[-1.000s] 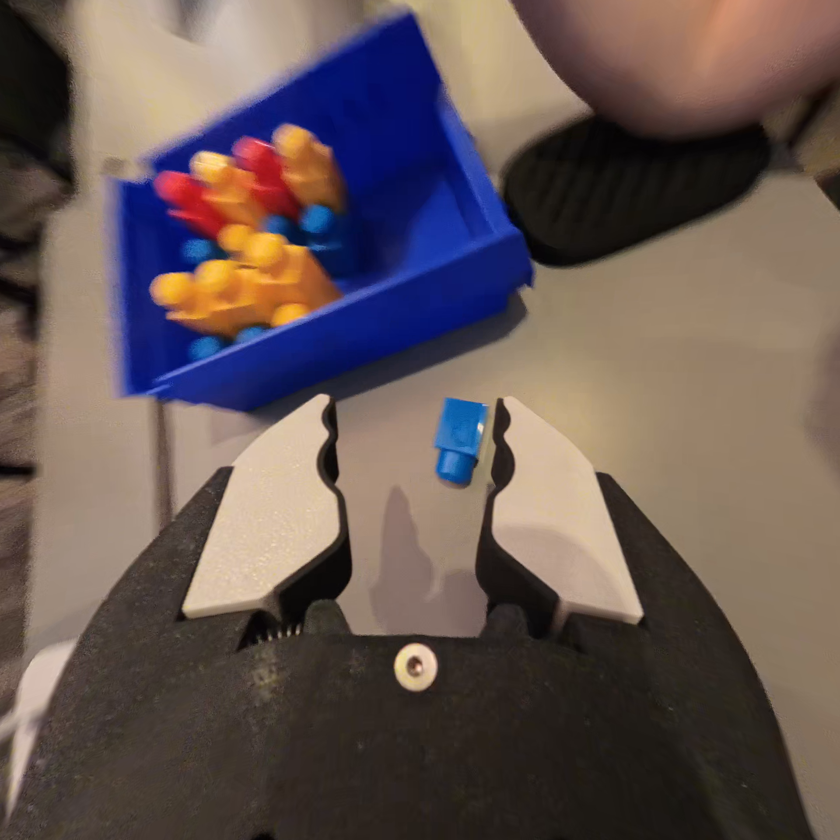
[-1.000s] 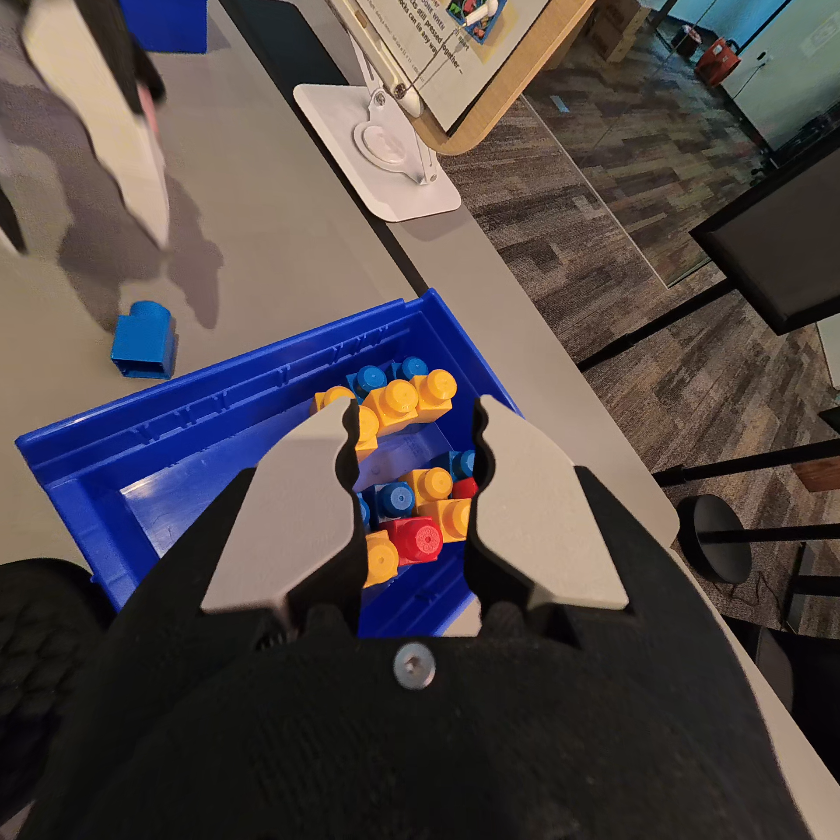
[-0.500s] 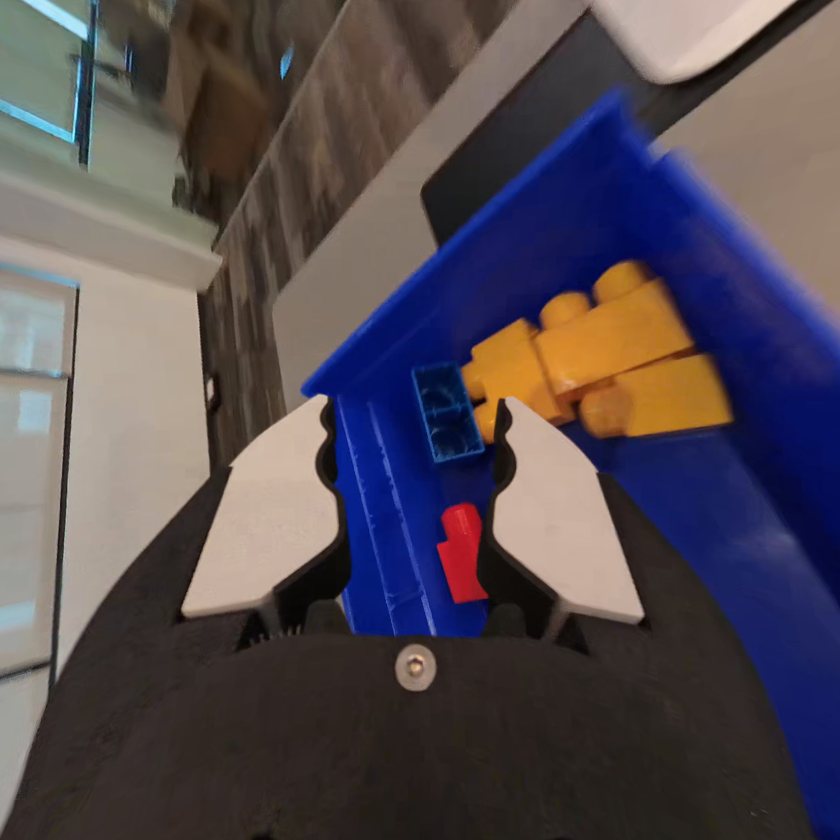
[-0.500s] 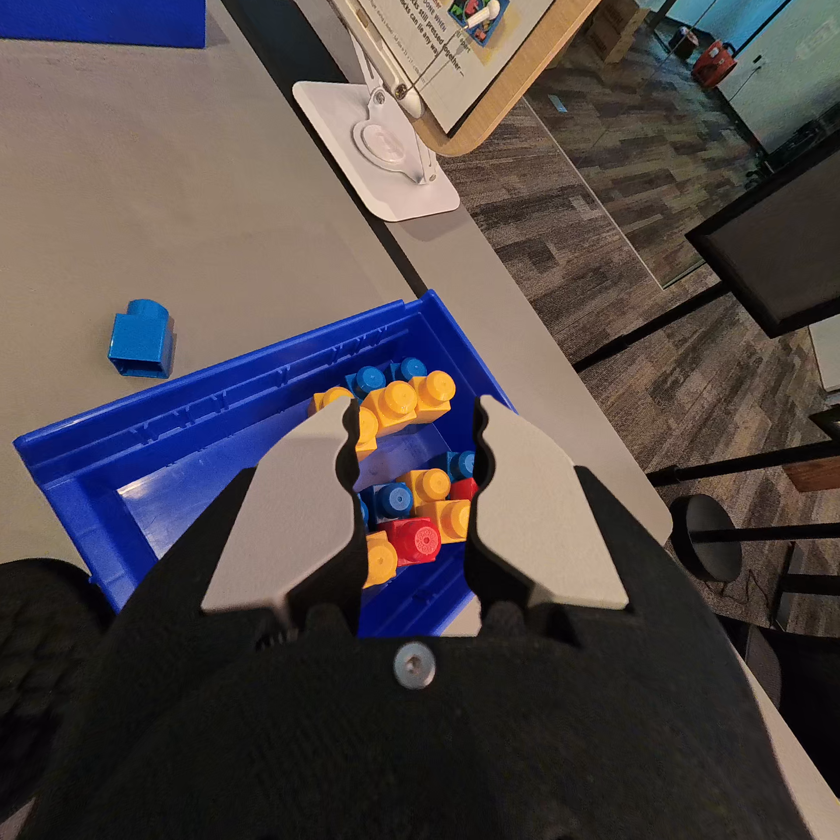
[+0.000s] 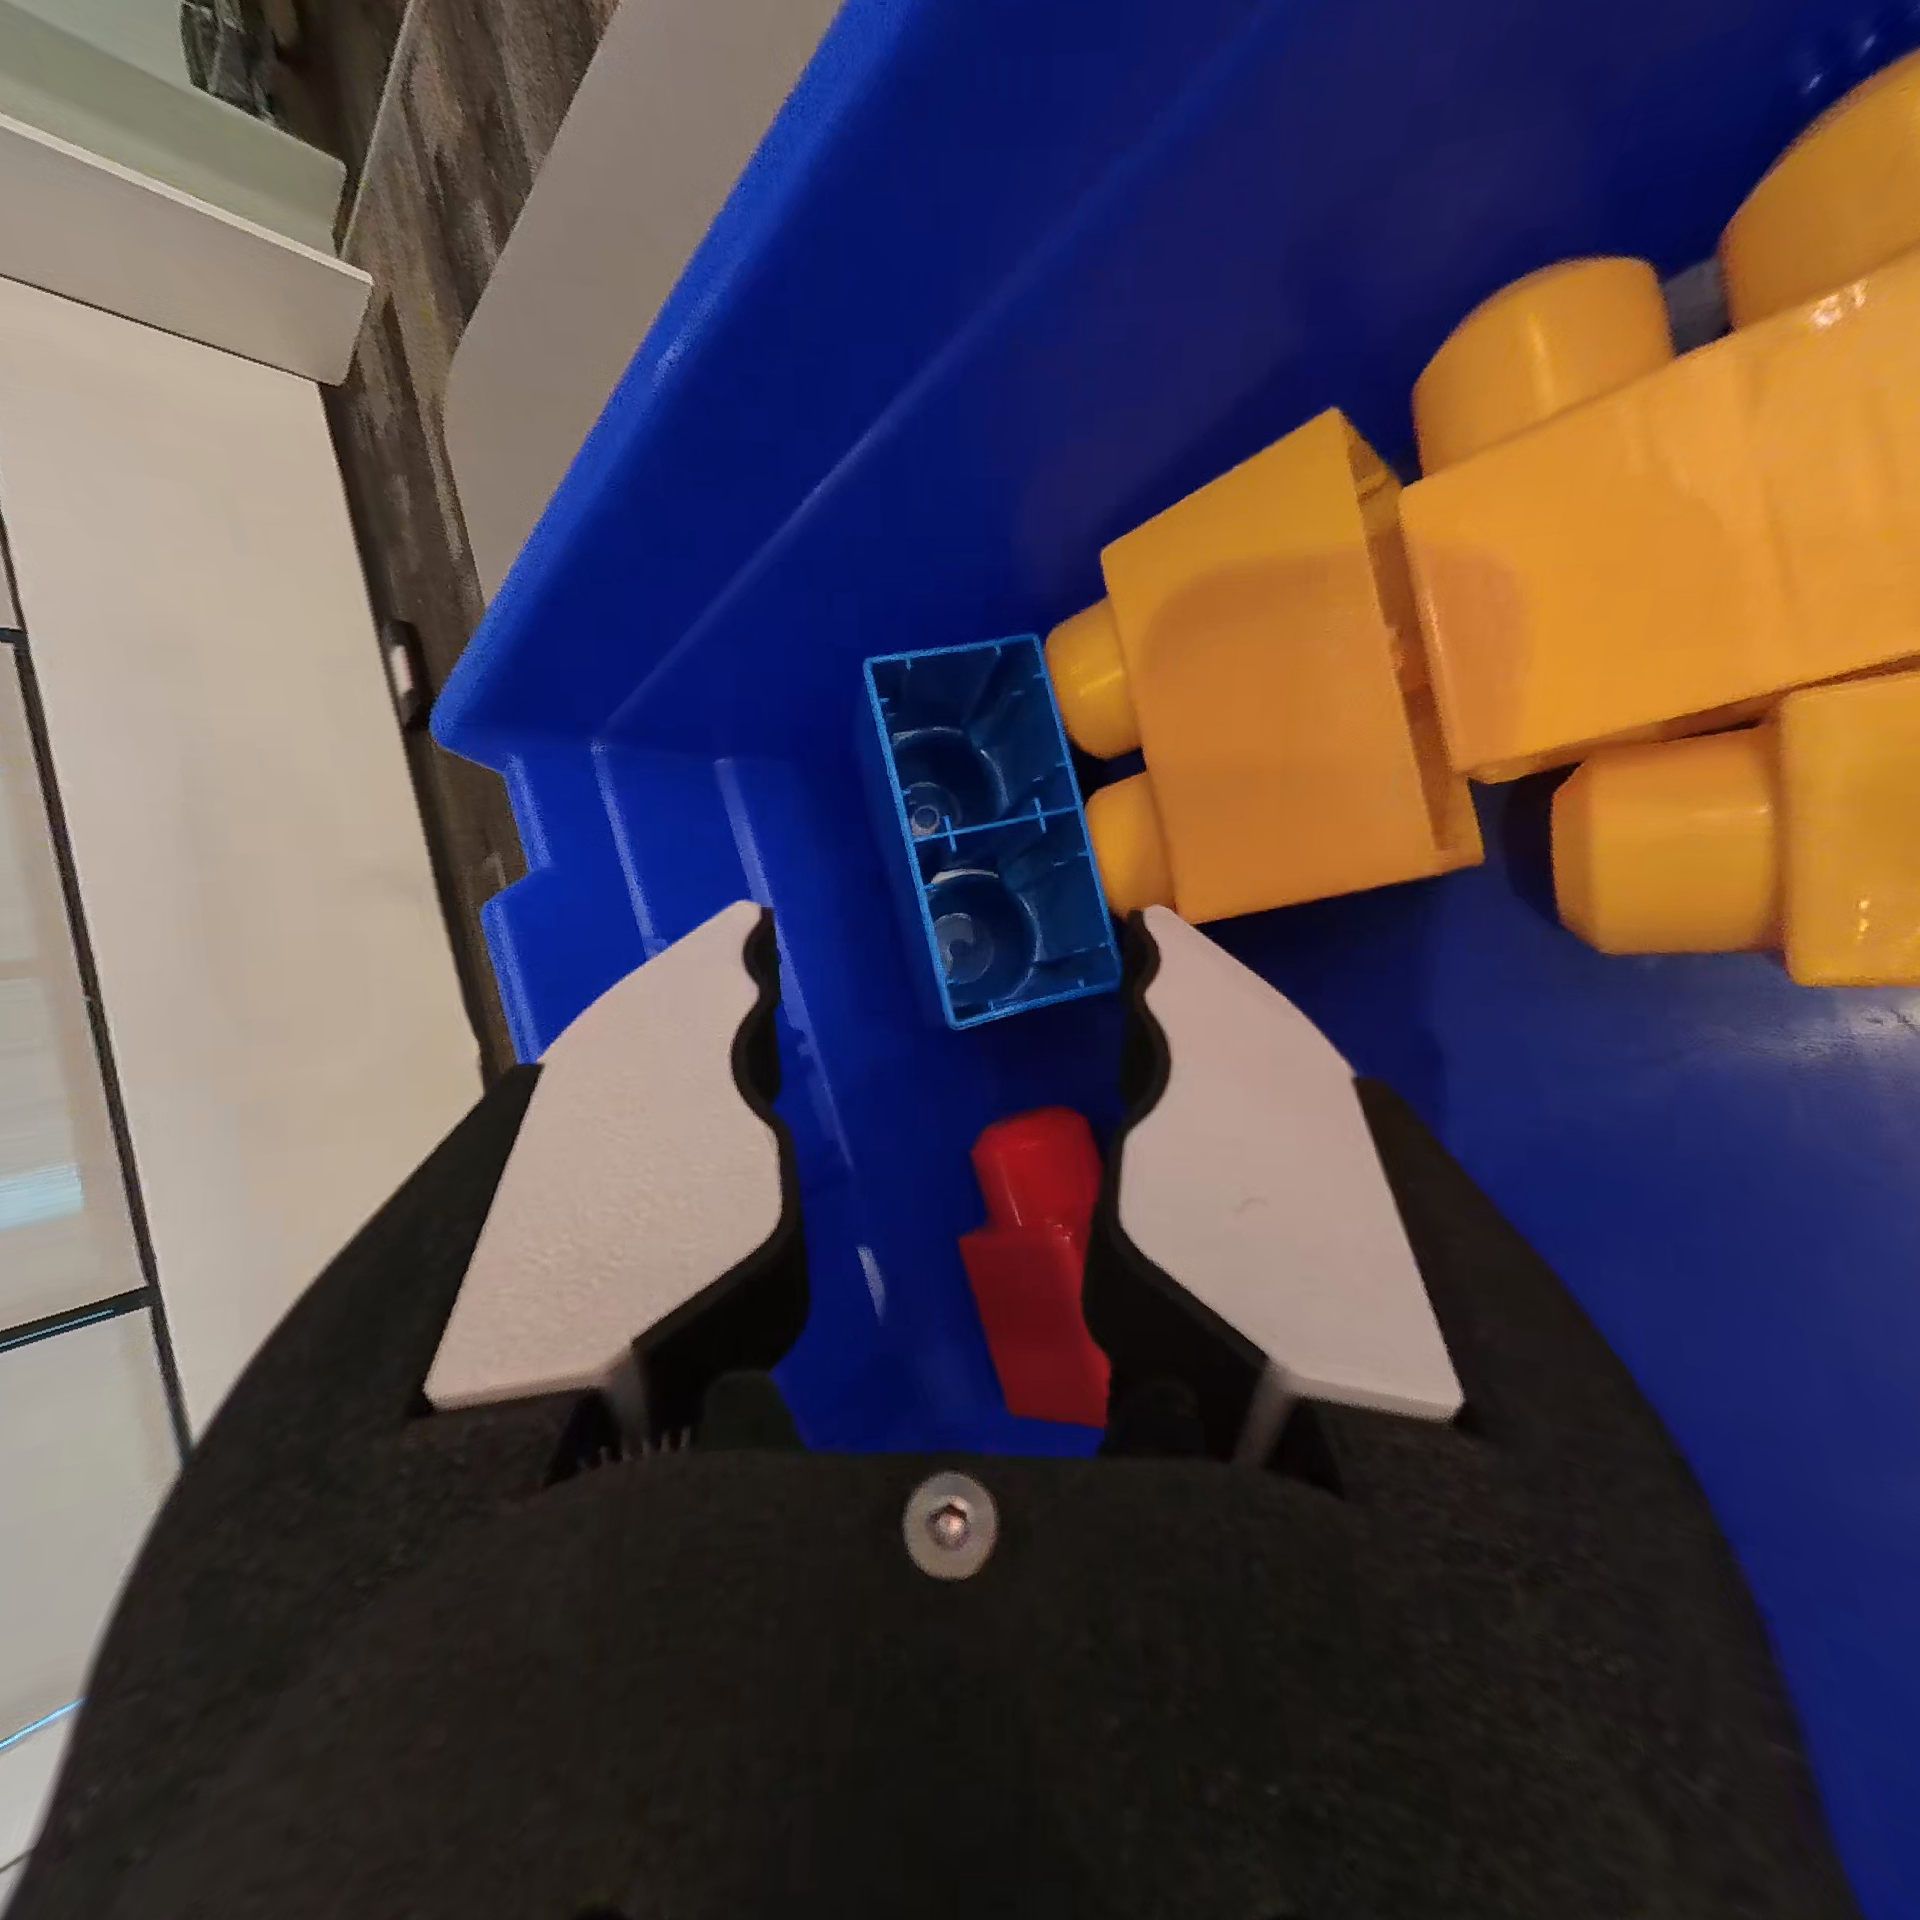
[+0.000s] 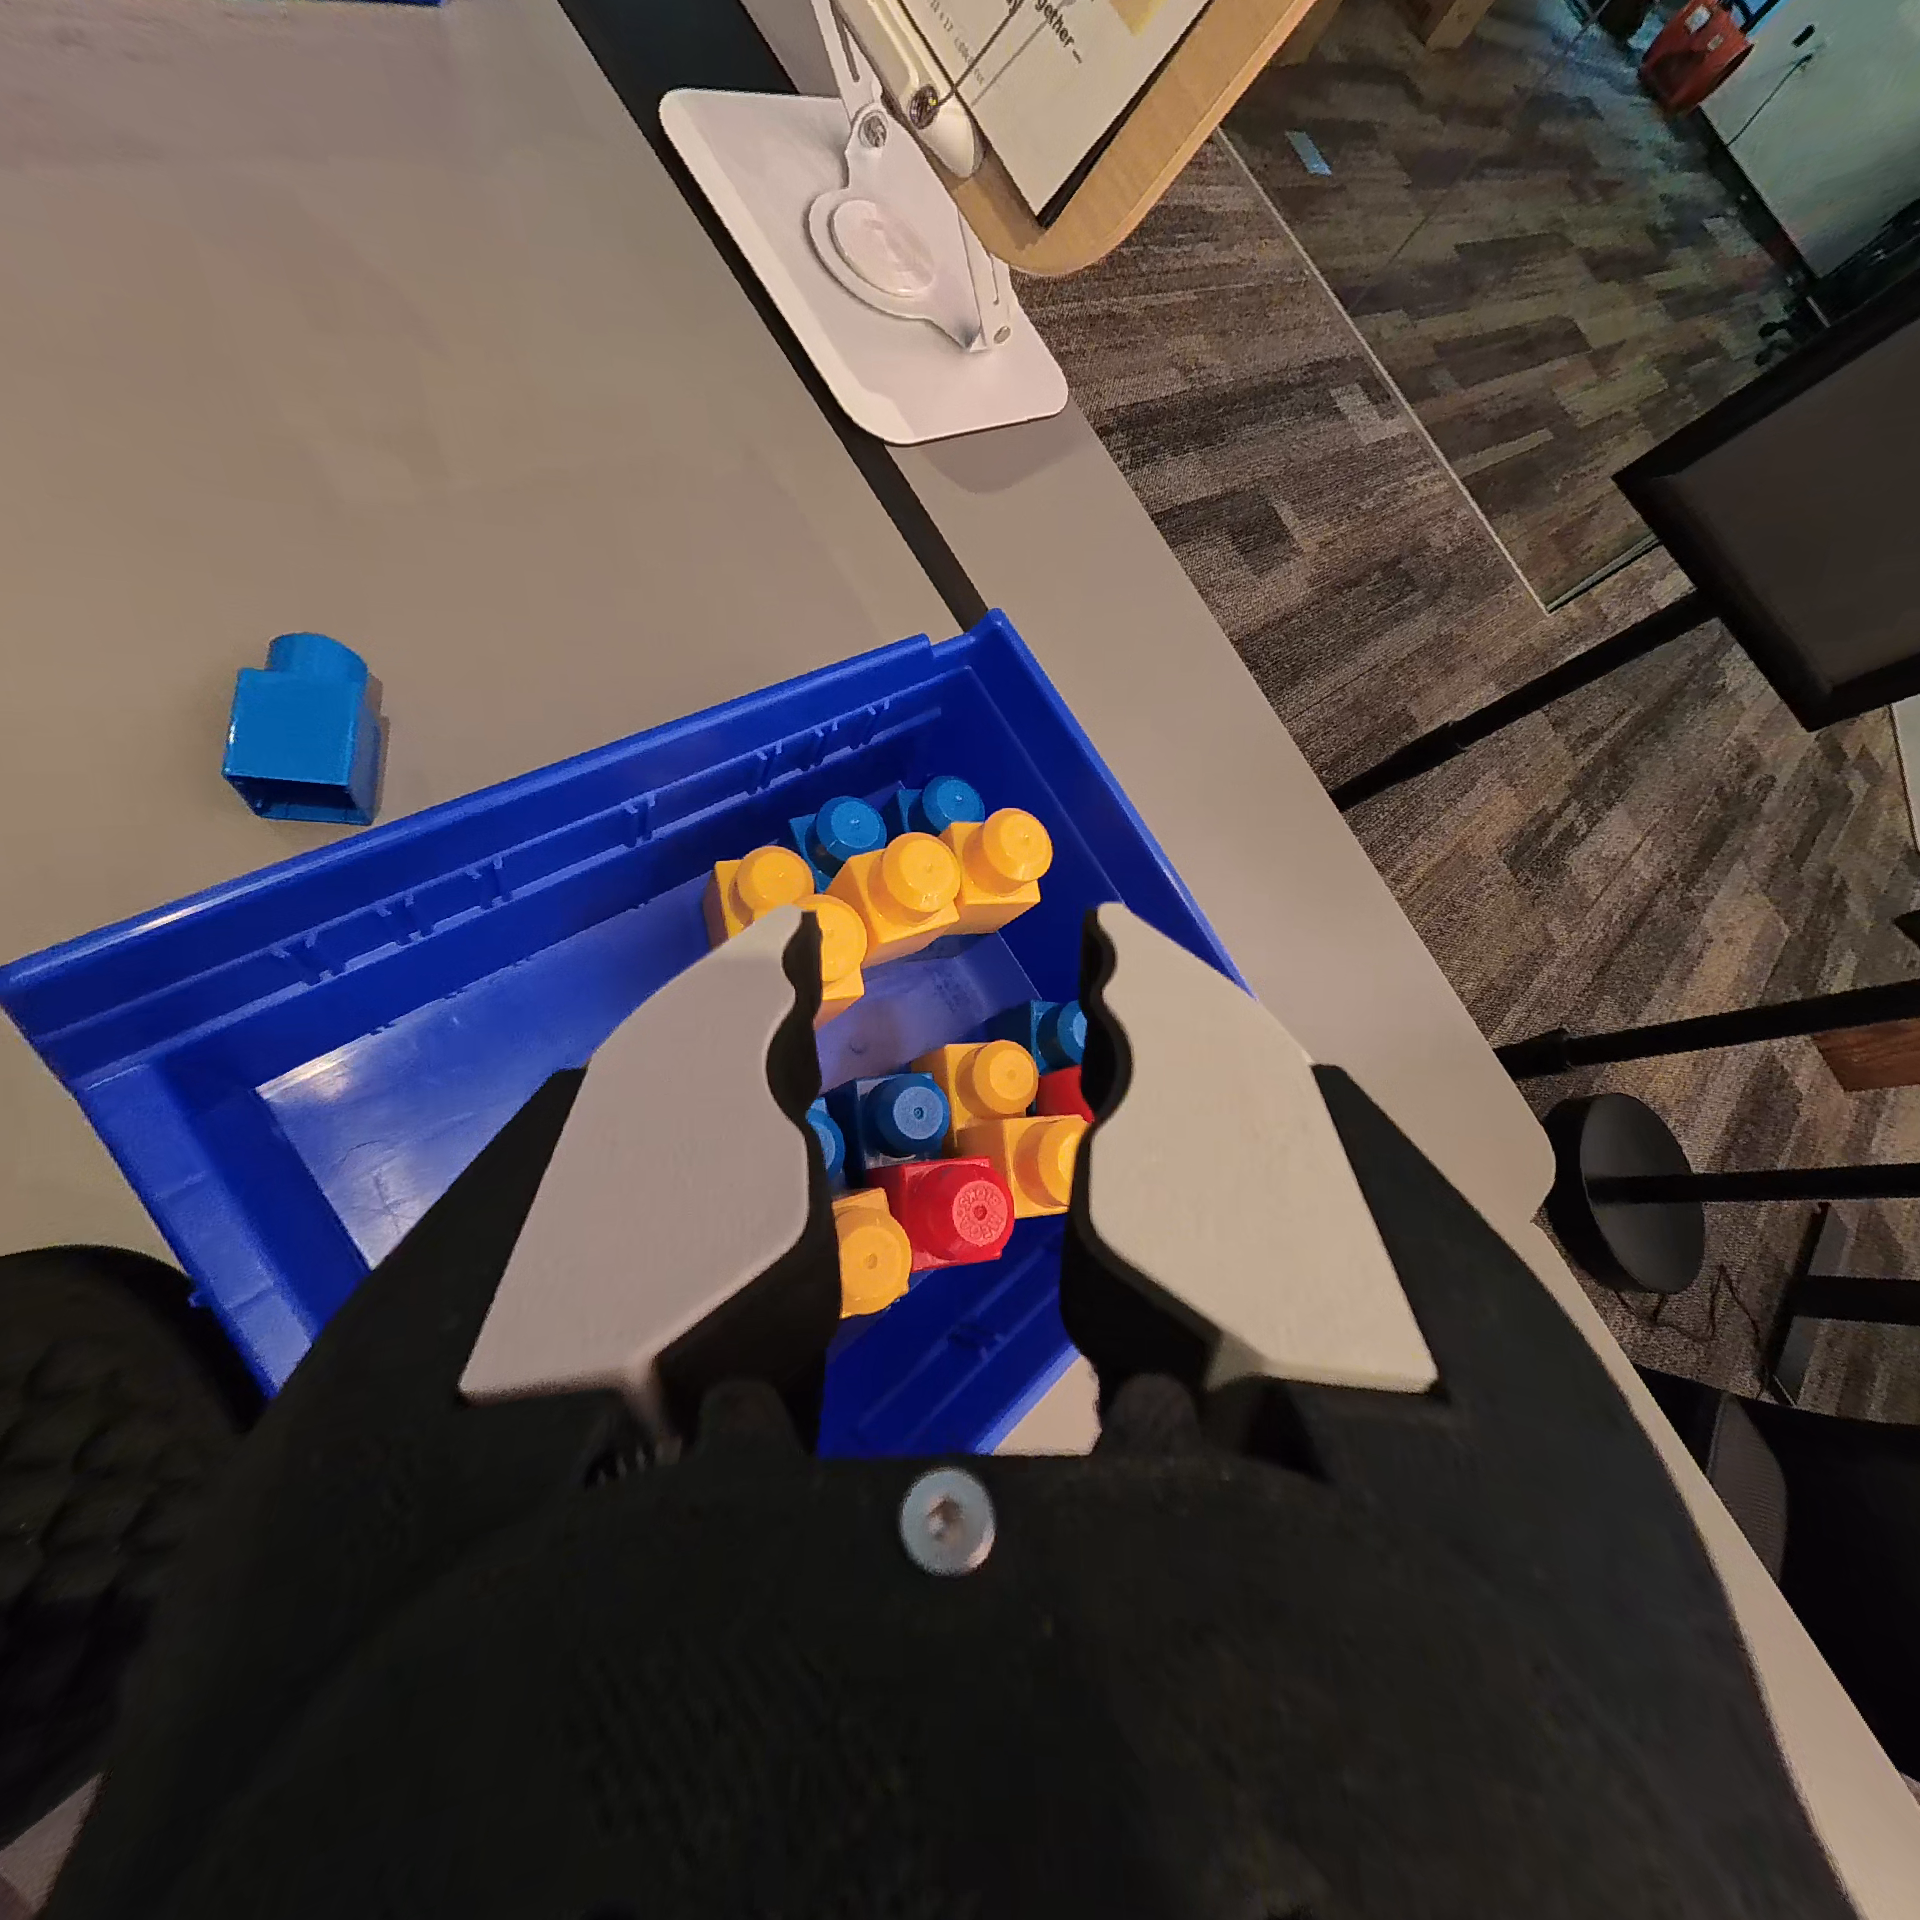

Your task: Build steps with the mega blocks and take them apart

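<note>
My left gripper [image 5: 951, 920] is open, low inside a blue bin [image 5: 831, 416]. Just ahead lies a blue two-stud block [image 5: 992, 831] with its hollow underside facing me, and joined yellow blocks [image 5: 1455, 665] to its right. A red block [image 5: 1039, 1268] lies between my fingers, against the right one. My right gripper [image 6: 940, 920] is open and empty, hovering above a blue bin [image 6: 416, 935] that holds several yellow, blue and red blocks [image 6: 935, 1091]. A single blue block [image 6: 301, 732] lies on its side on the grey table [image 6: 416, 364] beyond the bin.
A white stand [image 6: 883, 260] with a wood-framed board sits at the table's far edge. The table edge [image 6: 1195, 644] runs diagonally on the right with carpet floor below. A black ribbed object [image 6: 94, 1392] lies at the bin's near left corner. Left tips to right tips: about 70 cm. About 25 cm separates my right fingertips from the black ribbed object [image 6: 94, 1392].
My left gripper swung from above the single blue block on the table down into a bin and moved closer to the blue and yellow blocks. My right gripper stayed over its bin, open.
</note>
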{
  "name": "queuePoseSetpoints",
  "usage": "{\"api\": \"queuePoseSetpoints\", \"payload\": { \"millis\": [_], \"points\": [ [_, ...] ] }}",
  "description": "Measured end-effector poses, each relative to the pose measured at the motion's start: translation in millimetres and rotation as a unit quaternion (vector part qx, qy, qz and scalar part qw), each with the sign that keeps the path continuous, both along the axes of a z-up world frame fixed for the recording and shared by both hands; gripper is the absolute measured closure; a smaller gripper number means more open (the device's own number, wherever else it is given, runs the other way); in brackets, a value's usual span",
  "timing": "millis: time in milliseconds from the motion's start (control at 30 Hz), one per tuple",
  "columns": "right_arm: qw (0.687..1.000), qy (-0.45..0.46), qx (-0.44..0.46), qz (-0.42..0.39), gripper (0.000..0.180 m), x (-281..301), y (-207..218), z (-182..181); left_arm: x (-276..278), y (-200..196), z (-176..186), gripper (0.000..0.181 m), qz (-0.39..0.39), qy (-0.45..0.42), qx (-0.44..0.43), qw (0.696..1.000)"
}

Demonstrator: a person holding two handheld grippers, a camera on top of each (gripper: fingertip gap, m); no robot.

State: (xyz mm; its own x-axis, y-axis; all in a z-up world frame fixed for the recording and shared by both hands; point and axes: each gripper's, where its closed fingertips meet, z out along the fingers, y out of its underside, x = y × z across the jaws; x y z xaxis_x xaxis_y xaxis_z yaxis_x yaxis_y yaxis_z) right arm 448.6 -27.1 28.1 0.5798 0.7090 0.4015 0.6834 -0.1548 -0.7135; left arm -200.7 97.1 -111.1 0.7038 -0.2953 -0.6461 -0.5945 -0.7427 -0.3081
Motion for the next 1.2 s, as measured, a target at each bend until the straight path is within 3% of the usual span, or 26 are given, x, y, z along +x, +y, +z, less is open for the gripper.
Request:
{"api": "queuePoseSetpoints", "payload": {
  "millis": [167, 233, 433, 600, 700, 900, 1100, 1200],
  "points": [
    [1.000, -0.006, -0.006, 0.005, 0.131, -3, 0, -4, 0, 1, -3, 0.125, -0.002, 0.009, -0.008, 1.000],
    [1.000, -0.009, -0.009, 0.006, 0.131, -4, 0, -5, 4, 1, -6, 0.141, -0.006, -0.015, -0.014, 1.000],
    [1.000, -0.015, -0.011, 0.010, 0.131, -7, 0, -7, 2, 0, 2, 0.144, 0.003, -0.039, -0.015, 0.999],
    [1.000, -0.019, -0.013, 0.013, 0.131, -9, 0, -8, 7, -8, 32, 0.144, -0.007, -0.059, 0.015, 0.998],
    [1.000, -0.020, -0.008, 0.020, 0.131, -17, 1, -5, 31, -18, 69, 0.145, -0.040, -0.126, 0.056, 0.990],
    [0.993, 0.055, 0.017, 0.105, 0.132, -89, -4, 23, 144, -65, 157, 0.145, -0.200, -0.304, 0.110, 0.925],
    [0.939, 0.176, 0.012, 0.295, 0.130, -228, -47, 36, 261, -136, 197, 0.146, -0.367, -0.423, 0.062, 0.826],
    [0.921, 0.225, -0.005, 0.318, 0.121, -272, -56, 29, 304, -175, 205, 0.146, -0.429, -0.469, 0.017, 0.772]
  ]
}}
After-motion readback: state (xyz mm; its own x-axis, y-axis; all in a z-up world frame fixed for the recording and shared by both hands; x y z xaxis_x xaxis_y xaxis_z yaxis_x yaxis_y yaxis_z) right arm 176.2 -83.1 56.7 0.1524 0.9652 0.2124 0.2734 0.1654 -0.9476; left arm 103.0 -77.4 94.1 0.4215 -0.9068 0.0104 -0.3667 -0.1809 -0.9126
